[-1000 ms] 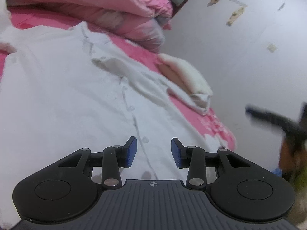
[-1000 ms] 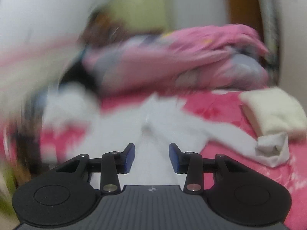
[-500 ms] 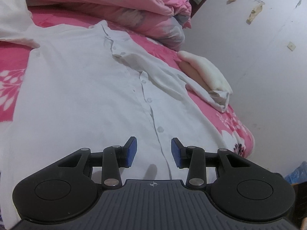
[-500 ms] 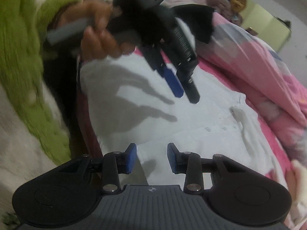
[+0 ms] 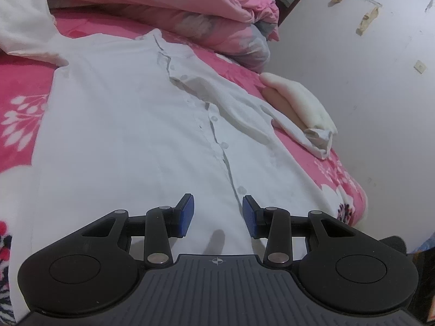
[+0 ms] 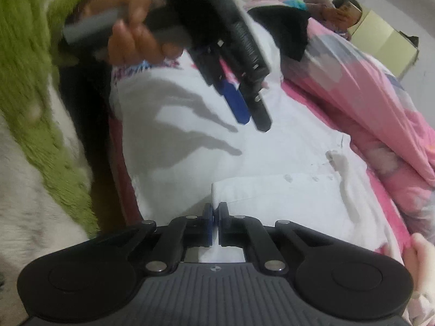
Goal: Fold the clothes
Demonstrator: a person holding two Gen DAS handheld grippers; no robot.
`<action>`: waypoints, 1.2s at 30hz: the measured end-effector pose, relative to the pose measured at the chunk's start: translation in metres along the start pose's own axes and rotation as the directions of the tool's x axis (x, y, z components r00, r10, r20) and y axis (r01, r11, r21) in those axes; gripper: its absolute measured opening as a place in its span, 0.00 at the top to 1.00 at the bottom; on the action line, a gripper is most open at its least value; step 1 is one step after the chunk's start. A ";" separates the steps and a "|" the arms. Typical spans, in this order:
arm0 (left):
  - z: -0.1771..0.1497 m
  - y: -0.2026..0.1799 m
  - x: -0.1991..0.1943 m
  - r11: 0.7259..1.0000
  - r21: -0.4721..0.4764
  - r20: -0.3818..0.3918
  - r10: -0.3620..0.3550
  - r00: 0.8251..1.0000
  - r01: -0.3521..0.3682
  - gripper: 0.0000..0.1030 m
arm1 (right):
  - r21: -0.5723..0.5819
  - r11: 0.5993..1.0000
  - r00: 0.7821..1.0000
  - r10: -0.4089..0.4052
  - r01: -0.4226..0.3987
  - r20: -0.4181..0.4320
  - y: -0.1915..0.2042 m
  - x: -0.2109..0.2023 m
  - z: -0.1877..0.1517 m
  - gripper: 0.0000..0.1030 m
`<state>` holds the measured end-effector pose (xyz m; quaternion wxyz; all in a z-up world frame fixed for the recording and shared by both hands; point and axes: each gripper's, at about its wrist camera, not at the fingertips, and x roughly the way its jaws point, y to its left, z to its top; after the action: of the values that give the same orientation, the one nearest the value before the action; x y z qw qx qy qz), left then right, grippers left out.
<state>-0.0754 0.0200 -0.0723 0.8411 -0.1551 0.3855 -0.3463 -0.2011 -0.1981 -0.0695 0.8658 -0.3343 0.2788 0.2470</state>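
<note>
1. The white button-front cotton shirt (image 5: 130, 141) lies spread face up on the pink flower-print bed sheet (image 5: 19, 87), collar toward the heaped pink quilt (image 5: 168, 2), so that both sides can be turned in over the placket.
2. One sleeve (image 5: 296, 133) trails out toward the wall side of the bed, its cuff resting against a folded cream towel (image 5: 304, 100); I judge it has yet to be brought in.
3. The right tool (image 6: 215, 224) has its blue pads pinched together on the shirt's near edge, where a corner of white fabric (image 6: 217, 190) stands up just above them. Gripping at the hem gives a firm hold for lifting that side across.
4. The left tool (image 5: 217, 214) hovers low over the lower placket with its blue pads apart and nothing between them, seemingly ready to take a second hold.
5. In the right wrist view a hand (image 6: 136, 38) in a fuzzy green sleeve (image 6: 30, 62) carries that left tool above the shirt, throwing its shadow on the cloth.
</note>
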 end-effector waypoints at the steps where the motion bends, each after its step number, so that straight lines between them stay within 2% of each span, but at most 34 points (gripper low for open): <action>1: 0.000 0.000 0.001 1.000 0.002 -0.001 -0.002 1.000 0.002 0.62 | 0.009 1.000 1.000 0.010 -0.010 0.001 -0.003 -0.004 0.000 0.97; 10: -0.001 -0.004 0.006 0.999 0.025 -0.017 -0.020 1.000 0.020 0.62 | 0.002 0.995 0.995 0.104 -0.104 -0.010 0.006 -0.014 -0.012 0.97; 13: -0.003 -0.006 0.007 0.999 0.035 -0.021 -0.025 0.999 0.026 0.62 | 0.043 0.988 0.989 0.147 -0.147 -0.005 0.005 -0.019 -0.015 0.96; 15: -0.003 -0.008 0.008 0.999 0.044 -0.026 -0.029 0.999 0.030 0.62 | 0.082 0.981 0.984 0.178 -0.177 -0.010 0.002 -0.020 -0.016 0.93; 18: -0.004 -0.013 0.009 0.996 0.078 -0.028 -0.036 0.999 0.038 0.62 | 0.152 0.974 0.984 0.175 -0.169 -0.028 -0.005 -0.028 -0.019 0.80; 19: -0.004 -0.015 0.008 0.995 0.093 -0.028 -0.040 0.999 0.043 0.62 | 0.200 0.966 0.985 0.169 -0.162 -0.019 -0.011 -0.035 -0.021 0.80; 23: -0.008 -0.025 0.010 0.986 0.156 -0.040 -0.059 0.997 0.064 0.62 | 0.438 0.881 0.984 0.160 -0.176 0.072 -0.042 -0.068 -0.035 0.79; 26: -0.011 -0.032 0.013 0.977 0.199 -0.049 -0.069 0.996 0.077 0.62 | 0.582 0.803 0.990 0.075 -0.129 0.117 -0.065 -0.094 -0.052 0.79; 29: -0.016 -0.038 0.019 0.968 0.239 -0.060 -0.063 0.996 0.075 0.62 | 0.686 0.727 0.995 -0.064 -0.005 0.075 -0.088 -0.103 -0.068 0.79; 31: -0.018 -0.040 0.023 0.965 0.256 -0.063 -0.050 0.997 0.065 0.62 | 0.730 0.678 0.988 -0.153 0.084 0.028 -0.105 -0.102 -0.076 0.78; 34: -0.021 -0.043 0.029 0.960 0.276 -0.059 -0.030 0.998 0.045 0.62 | 0.765 0.620 0.971 -0.235 0.174 -0.030 -0.133 -0.084 -0.074 0.78; 36: -0.022 -0.043 0.032 0.958 0.283 -0.057 -0.019 0.998 0.035 0.62 | 0.789 0.580 0.962 -0.268 0.202 -0.050 -0.153 -0.070 -0.070 0.77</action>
<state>-0.0966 -0.0328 -0.0813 0.8392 -0.0286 0.3520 -0.4136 -0.1798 -0.3649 0.0000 0.9587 0.0552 0.2791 -0.0051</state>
